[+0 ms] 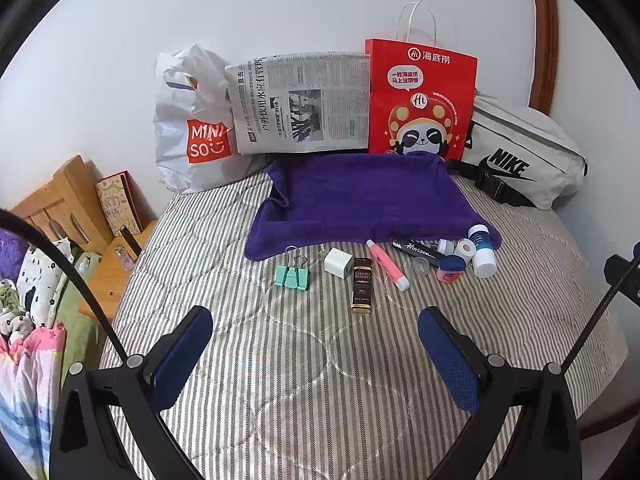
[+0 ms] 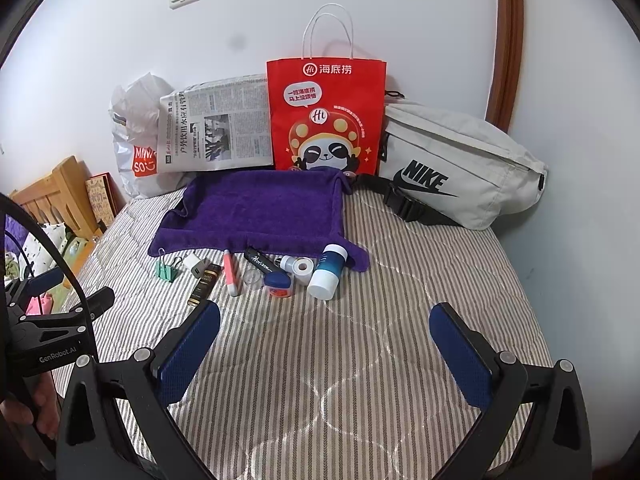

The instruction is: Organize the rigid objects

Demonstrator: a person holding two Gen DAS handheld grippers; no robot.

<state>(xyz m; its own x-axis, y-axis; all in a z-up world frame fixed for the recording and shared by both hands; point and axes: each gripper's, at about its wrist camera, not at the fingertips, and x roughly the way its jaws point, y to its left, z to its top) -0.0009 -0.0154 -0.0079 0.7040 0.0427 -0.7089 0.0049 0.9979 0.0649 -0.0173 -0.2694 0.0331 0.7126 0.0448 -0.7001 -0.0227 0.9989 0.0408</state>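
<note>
A row of small items lies on the striped bed in front of a purple towel point(image 1: 360, 200) point(image 2: 260, 210): green binder clips point(image 1: 292, 276) point(image 2: 166, 270), a white charger cube point(image 1: 338, 263) point(image 2: 195, 265), a dark Grand Reserve bottle point(image 1: 362, 290) point(image 2: 205, 284), a pink tube point(image 1: 387, 264) point(image 2: 231, 272), a black Horizon tube point(image 1: 418, 250) point(image 2: 262, 264), a blue-lidded jar point(image 1: 451, 269) point(image 2: 278, 282) and a white and blue bottle point(image 1: 482, 251) point(image 2: 327, 272). My left gripper point(image 1: 314, 326) is open and empty, short of the bottle. My right gripper point(image 2: 324, 322) is open and empty, near the row.
Against the wall stand a white Miniso bag point(image 1: 192, 128) point(image 2: 138, 148), a newspaper point(image 1: 300, 104) point(image 2: 216, 132), a red paper bag point(image 1: 420, 100) point(image 2: 326, 116) and a grey Nike pouch point(image 1: 524, 156) point(image 2: 460, 168). A wooden nightstand point(image 1: 100, 256) and bedding are at the left.
</note>
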